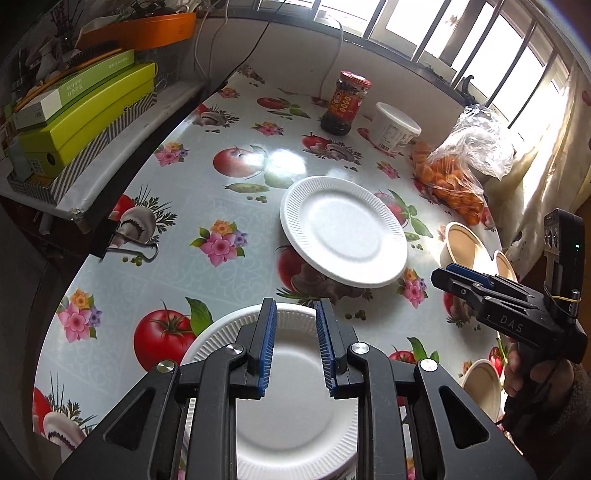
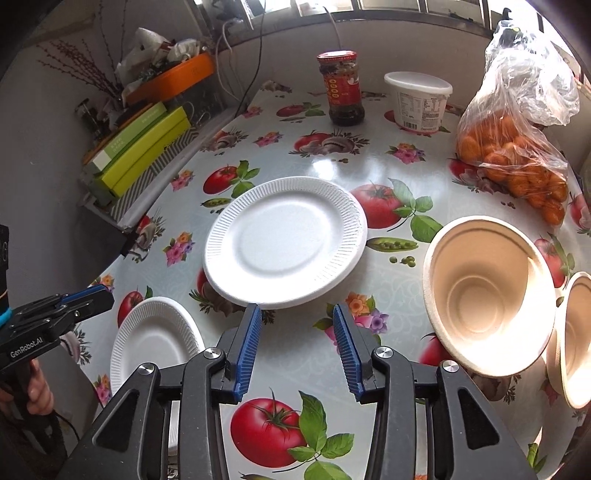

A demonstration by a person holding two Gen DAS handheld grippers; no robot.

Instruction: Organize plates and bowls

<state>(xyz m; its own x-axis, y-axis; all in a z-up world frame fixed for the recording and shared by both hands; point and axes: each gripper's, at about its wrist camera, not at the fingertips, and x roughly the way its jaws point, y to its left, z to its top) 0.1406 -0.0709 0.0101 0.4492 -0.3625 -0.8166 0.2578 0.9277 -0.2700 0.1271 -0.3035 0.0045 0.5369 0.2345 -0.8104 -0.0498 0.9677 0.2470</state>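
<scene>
A white ribbed paper plate (image 1: 343,230) (image 2: 284,242) lies mid-table. A second white plate (image 1: 295,402) (image 2: 155,343) lies near the front left edge. My left gripper (image 1: 295,310) is open and empty, hovering over that near plate; it also shows in the right wrist view (image 2: 88,299). My right gripper (image 2: 297,314) is open and empty, just short of the middle plate's near rim; it shows in the left wrist view (image 1: 454,275). Two beige bowls (image 2: 487,295) (image 2: 576,339) sit at the right, also in the left wrist view (image 1: 465,243) (image 1: 506,266). A third bowl (image 1: 484,384) sits at the front right.
A red-lidded sauce jar (image 2: 341,86), a white lidded tub (image 2: 419,99) and a plastic bag of oranges (image 2: 513,158) stand at the table's back. Green boxes (image 1: 85,110) and an orange basin (image 1: 147,29) sit on a shelf to the left. The tablecloth (image 2: 332,155) is printed with tomatoes and flowers.
</scene>
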